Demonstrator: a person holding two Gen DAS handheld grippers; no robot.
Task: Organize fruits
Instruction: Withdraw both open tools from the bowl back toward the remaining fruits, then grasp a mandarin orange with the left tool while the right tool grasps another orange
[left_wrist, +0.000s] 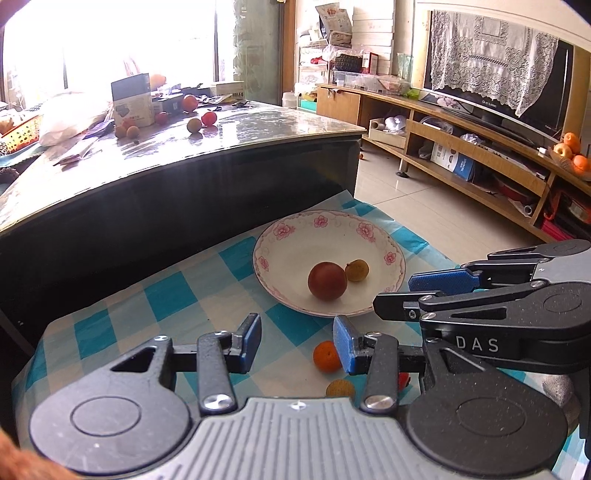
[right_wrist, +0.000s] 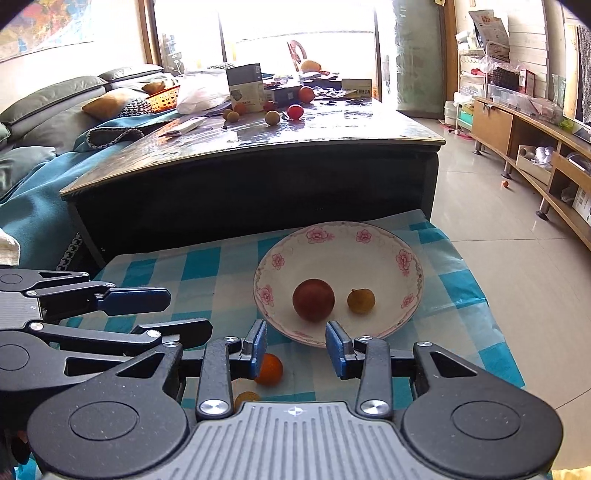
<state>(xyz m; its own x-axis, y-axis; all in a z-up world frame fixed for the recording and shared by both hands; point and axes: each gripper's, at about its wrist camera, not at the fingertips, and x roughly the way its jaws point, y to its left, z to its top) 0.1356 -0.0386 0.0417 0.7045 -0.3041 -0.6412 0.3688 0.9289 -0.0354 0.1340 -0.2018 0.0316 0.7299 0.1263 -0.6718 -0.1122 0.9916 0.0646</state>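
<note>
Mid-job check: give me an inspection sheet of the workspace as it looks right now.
Surface: blue-checked cloth.
Job's things: floral plate holds a dark red fruit and a small yellow-brown fruit; an orange fruit and a yellowish fruit lie on the cloth, near side of the plate.
Clutter: something red, mostly hidden.
Grippers: left gripper and right gripper open, empty.
Cables: nothing seen.
Surroundings: dark coffee table with more fruit and boxes; TV cabinet; sofa.
</note>
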